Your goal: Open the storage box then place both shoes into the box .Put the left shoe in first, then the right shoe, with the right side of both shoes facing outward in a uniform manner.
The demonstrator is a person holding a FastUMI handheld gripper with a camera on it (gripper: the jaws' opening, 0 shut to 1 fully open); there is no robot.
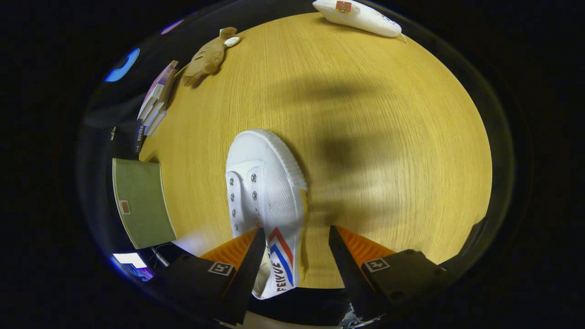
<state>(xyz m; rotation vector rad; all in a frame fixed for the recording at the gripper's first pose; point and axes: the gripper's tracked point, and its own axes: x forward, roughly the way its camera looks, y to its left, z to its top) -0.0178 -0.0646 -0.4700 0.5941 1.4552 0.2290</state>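
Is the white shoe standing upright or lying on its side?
Upright: the shoe shows its eyelets and tongue from above. The gripper jaws are open around its heel end.

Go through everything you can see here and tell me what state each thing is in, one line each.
Gripper: open, fingers apart, one at the shoe's opening.
White shoe: between the fingers, unlaced, toe pointing away.
Second white shoe: on its side, far across the table.
Plush toy: lying flat.
Books: stacked, closed.
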